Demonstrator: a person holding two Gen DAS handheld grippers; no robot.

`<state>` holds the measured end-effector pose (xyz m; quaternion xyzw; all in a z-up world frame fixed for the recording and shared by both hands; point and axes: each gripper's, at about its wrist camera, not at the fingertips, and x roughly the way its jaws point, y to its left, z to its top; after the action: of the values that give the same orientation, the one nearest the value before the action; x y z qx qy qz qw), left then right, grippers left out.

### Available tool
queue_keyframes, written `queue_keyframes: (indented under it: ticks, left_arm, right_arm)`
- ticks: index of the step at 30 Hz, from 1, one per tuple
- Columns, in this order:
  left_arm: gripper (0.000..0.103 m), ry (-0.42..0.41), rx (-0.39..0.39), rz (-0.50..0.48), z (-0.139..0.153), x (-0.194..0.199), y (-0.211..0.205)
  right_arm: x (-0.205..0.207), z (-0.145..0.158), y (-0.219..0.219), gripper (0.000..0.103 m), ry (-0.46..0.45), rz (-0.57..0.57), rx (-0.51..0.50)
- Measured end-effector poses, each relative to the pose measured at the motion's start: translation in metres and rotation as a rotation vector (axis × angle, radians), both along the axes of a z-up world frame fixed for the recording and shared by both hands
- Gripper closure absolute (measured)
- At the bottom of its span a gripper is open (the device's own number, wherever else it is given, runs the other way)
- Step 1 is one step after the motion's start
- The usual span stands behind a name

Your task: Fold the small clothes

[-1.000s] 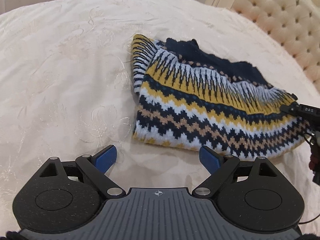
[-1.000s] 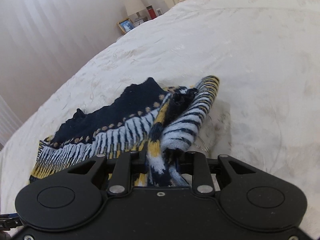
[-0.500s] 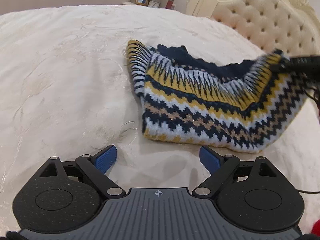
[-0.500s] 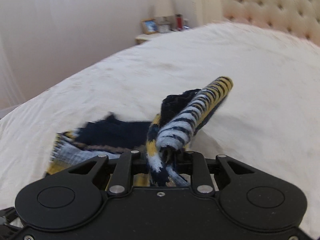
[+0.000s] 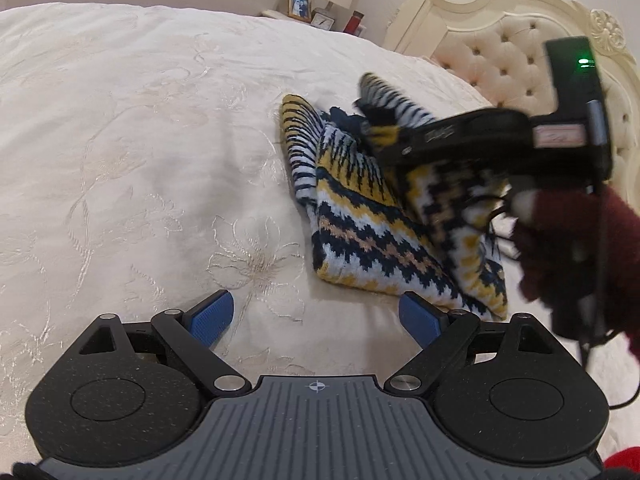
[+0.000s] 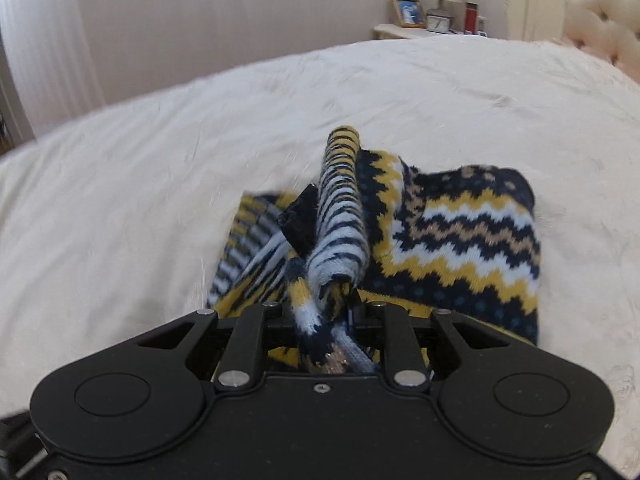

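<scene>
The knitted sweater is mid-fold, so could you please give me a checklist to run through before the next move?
1. Right gripper shut on the knitted sweater: ok.
2. Lifted end carried over the part lying on the bedspread: ok.
3. Left gripper open and holding nothing: ok.
4. Left gripper apart from the sweater's near edge: ok.
5. Edges lined up for the fold: cannot tell, blurred.
</scene>
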<state>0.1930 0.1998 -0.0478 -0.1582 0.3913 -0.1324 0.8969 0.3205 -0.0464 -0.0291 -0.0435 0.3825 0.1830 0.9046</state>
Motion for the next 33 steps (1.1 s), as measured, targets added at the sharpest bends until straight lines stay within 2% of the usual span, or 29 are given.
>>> queue_keyframes:
  ticks: [3, 5, 7, 12, 14, 17, 21, 28, 33]
  left_arm:
    - [0.013, 0.002, -0.004, 0.001, 0.000, 0.002, 0.000]
    - [0.013, 0.003, -0.006, 0.001, -0.001, 0.002, 0.001]
    - [0.013, 0.003, -0.009, 0.001, -0.001, 0.001, 0.001]
    - [0.013, 0.005, -0.013, 0.001, -0.002, -0.001, 0.003]
    - [0.013, 0.008, -0.011, 0.001, -0.001, 0.000, 0.005]
    - [0.013, 0.013, -0.013, 0.016, 0.002, 0.001, 0.010]
    - [0.013, 0.014, -0.013, 0.049, 0.014, 0.005, 0.020]
    - [0.013, 0.019, -0.031, 0.051, 0.044, 0.033, 0.025]
    - [0.013, 0.039, -0.028, 0.022, 0.059, 0.067, 0.014]
  right_arm:
    - [-0.008, -0.006, 0.017, 0.072, -0.044, 0.038, -0.085]
    - [-0.013, -0.006, 0.023, 0.066, -0.050, 0.078, -0.088]
    - [-0.015, 0.000, 0.017, 0.053, -0.063, 0.139, 0.015]
    - [-0.023, 0.023, -0.013, 0.049, -0.108, 0.153, 0.193]
    - [-0.031, 0.032, -0.030, 0.046, -0.136, 0.134, 0.213]
    - [-0.043, 0.034, -0.050, 0.044, -0.185, 0.116, 0.149]
    - [-0.071, 0.023, -0.057, 0.043, -0.266, 0.154, -0.031]
    - [-0.111, 0.000, -0.030, 0.043, -0.341, 0.286, -0.121]
    - [-0.118, -0.015, -0.001, 0.043, -0.396, 0.363, -0.168]
